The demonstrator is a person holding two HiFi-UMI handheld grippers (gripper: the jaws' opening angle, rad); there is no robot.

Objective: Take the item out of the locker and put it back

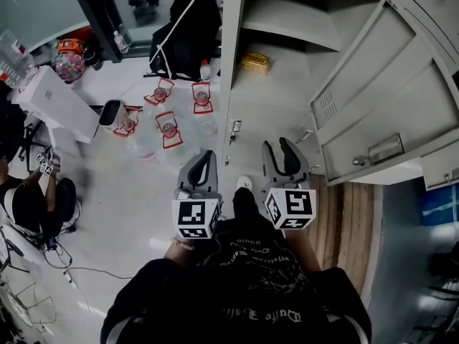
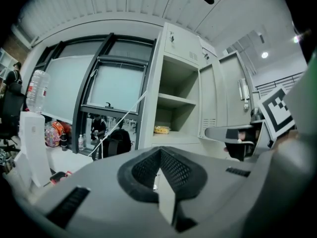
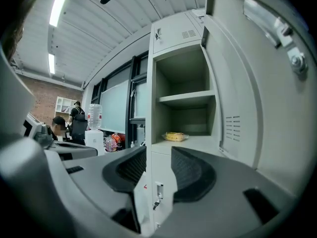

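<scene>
A yellow packaged item (image 1: 255, 63) lies on the lower shelf of the open grey locker (image 1: 287, 20); it also shows in the left gripper view (image 2: 161, 129) and the right gripper view (image 3: 174, 136). The locker door (image 1: 380, 113) is swung wide to the right. Both grippers are held low in front of the locker, well short of the item. My left gripper (image 1: 204, 156) (image 2: 160, 152) has its jaws together with nothing in them. My right gripper (image 1: 278, 147) (image 3: 158, 155) is open and empty, pointing at the locker's front.
Below the open compartment, a closed locker door has keys in its lock (image 1: 234, 129). Several large water bottles (image 1: 166, 124) stand on the floor at left, a black backpack (image 1: 188, 24) behind them. A white water dispenser (image 1: 54, 102) and a seated person (image 1: 29, 199) are farther left.
</scene>
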